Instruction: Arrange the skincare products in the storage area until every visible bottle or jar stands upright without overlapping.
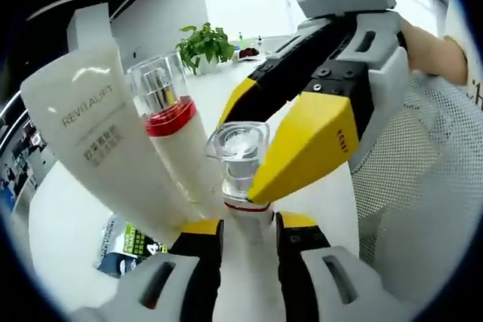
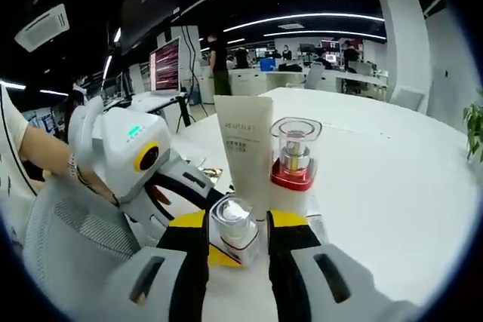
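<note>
At the centre of the left gripper view a small bottle with a clear cap (image 1: 243, 157) stands between two sets of yellow-tipped jaws: the left gripper (image 1: 247, 225) rises from the bottom edge and pinches the bottle's white body just under the red band, while the right gripper (image 1: 260, 137) reaches down from the upper right with its jaws set against either side of the clear cap. In the right gripper view the same bottle (image 2: 235, 228) sits low in the centre between the right gripper (image 2: 238, 240) jaws, with the left gripper (image 2: 198, 243) coming in from the left beneath it; both claws look pressed onto it. Left of centre in the left gripper view, a white tube marked REVITALIFT (image 1: 102, 133) stands on its end, and a taller pump bottle with a red collar (image 1: 175, 132) stands just beside it, very close to or touching the tube. All of it rests on a white table (image 2: 385, 179); a white mesh surface (image 1: 423, 186) fills the right side. The risk, as I judge it, is the crowding — the held bottle is near the pump bottle, so any sideways swing could knock over the pump bottle or the tube. With two grips on one small bottle, uneven pull could pop the cap or tilt it on release.
</note>
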Available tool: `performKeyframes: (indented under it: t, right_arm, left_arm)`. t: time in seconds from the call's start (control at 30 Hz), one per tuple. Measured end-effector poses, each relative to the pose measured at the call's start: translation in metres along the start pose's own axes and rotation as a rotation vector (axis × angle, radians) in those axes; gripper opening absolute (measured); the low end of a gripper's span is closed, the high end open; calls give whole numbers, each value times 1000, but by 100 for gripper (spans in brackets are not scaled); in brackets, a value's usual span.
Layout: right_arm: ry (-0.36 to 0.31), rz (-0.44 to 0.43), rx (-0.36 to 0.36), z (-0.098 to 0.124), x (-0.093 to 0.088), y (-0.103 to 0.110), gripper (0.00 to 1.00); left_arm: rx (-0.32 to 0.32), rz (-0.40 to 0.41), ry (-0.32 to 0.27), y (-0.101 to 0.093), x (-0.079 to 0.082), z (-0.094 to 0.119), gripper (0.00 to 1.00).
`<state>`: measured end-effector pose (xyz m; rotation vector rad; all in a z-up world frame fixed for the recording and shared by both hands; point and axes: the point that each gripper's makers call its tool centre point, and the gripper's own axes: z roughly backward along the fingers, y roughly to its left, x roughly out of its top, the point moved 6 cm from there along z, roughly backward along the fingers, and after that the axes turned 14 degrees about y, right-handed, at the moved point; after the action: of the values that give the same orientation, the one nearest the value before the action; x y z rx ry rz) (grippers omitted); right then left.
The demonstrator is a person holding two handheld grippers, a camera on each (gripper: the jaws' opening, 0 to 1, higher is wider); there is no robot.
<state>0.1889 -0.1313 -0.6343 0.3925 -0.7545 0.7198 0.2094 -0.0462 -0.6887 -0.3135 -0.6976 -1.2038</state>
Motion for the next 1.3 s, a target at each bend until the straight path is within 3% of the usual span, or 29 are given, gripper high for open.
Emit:
performKeyframes:
  t: [0.13, 0.23, 0.47, 0.7, 1.3]
  right_arm:
    - [127, 34, 38, -3, -18, 0, 31]
    - [199, 83, 21, -11, -28, -6, 28]
    - [266, 133, 48, -22, -32, -7, 20]
    - [288, 145, 58, -28, -32, -8, 14]
    - [300, 117, 47, -37, -31, -18, 13]
  left_arm:
    - [-8, 10, 36, -3, -4, 3, 22]
    - [-9, 1, 63, -6, -6, 1, 19]
    - [-24, 33, 101, -8, -11, 3, 12]
    - [-33, 62, 94, -8, -7, 1, 10]
    - [-13, 91, 96, 3, -2, -9, 10]
